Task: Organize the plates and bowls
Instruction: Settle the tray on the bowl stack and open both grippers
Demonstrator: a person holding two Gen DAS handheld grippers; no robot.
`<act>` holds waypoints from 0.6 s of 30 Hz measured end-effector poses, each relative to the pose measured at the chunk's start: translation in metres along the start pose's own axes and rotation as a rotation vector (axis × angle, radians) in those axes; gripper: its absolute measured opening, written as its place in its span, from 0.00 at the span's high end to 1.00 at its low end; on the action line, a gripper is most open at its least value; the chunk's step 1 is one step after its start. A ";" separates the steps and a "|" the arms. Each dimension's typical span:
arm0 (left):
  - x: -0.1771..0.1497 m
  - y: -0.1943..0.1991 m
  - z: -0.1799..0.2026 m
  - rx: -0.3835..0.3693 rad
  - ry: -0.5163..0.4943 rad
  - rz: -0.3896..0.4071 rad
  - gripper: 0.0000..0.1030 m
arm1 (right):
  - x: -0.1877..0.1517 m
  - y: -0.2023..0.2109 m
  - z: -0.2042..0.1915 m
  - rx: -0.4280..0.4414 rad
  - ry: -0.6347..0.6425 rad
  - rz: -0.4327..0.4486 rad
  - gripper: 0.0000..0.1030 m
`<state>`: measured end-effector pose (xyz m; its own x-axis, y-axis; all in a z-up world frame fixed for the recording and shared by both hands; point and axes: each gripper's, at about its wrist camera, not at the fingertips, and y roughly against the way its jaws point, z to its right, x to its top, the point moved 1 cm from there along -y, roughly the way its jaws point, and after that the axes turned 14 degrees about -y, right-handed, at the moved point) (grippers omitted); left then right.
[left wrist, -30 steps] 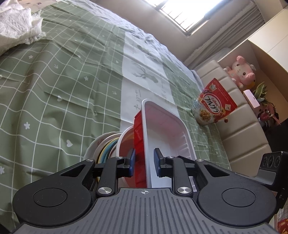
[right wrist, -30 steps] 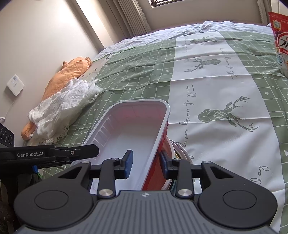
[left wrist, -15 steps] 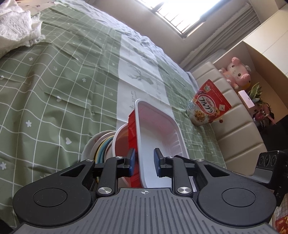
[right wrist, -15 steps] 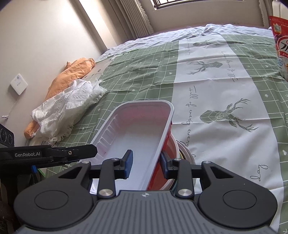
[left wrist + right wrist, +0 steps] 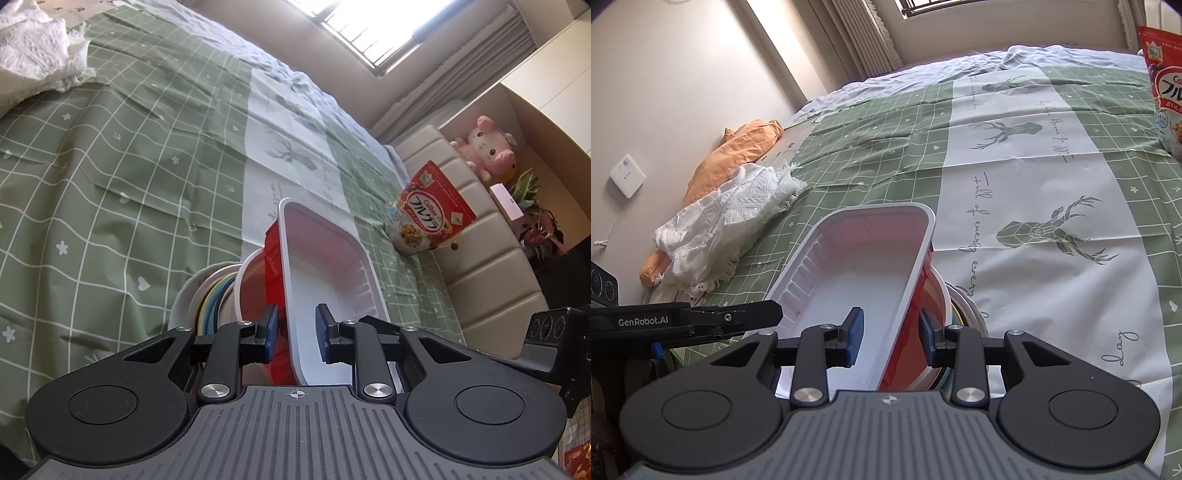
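Both grippers clamp one rectangular tray over a stack of dishes on a green checked bedspread.

The bedspread [image 5: 110,155] fills both views. The red-and-white tray [image 5: 325,266] sits on round stacked bowls and plates [image 5: 210,299] near the cameras. Left gripper [image 5: 294,334] pinches the tray's left wall; right gripper [image 5: 891,341] pinches its right wall, jaws narrow.
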<state>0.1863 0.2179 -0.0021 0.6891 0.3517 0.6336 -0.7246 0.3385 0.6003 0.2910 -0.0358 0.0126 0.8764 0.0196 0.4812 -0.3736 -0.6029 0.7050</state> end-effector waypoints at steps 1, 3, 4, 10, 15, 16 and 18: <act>0.000 0.000 0.000 0.001 -0.002 0.000 0.77 | 0.000 0.000 0.001 -0.001 -0.002 0.003 0.69; 0.000 0.001 0.001 0.000 -0.002 -0.001 0.77 | -0.001 0.001 0.002 -0.003 -0.004 0.004 0.69; 0.000 0.001 0.001 -0.001 -0.001 -0.001 0.77 | -0.001 0.000 0.002 -0.003 -0.003 0.004 0.69; -0.002 -0.001 0.002 -0.011 -0.003 -0.014 0.77 | -0.003 0.000 0.002 -0.004 -0.001 0.002 0.69; -0.005 0.001 0.002 0.002 0.009 -0.008 0.77 | -0.005 0.005 0.001 -0.010 0.008 0.027 0.69; -0.005 0.003 0.003 0.008 0.013 0.000 0.77 | -0.007 0.008 0.001 -0.013 0.012 0.039 0.69; -0.005 0.010 0.005 0.016 0.014 0.021 0.77 | -0.009 0.015 0.001 -0.016 0.013 0.066 0.69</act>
<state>0.1751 0.2151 0.0031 0.6738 0.3708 0.6391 -0.7387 0.3168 0.5950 0.2781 -0.0458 0.0184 0.8457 -0.0092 0.5335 -0.4354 -0.5901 0.6799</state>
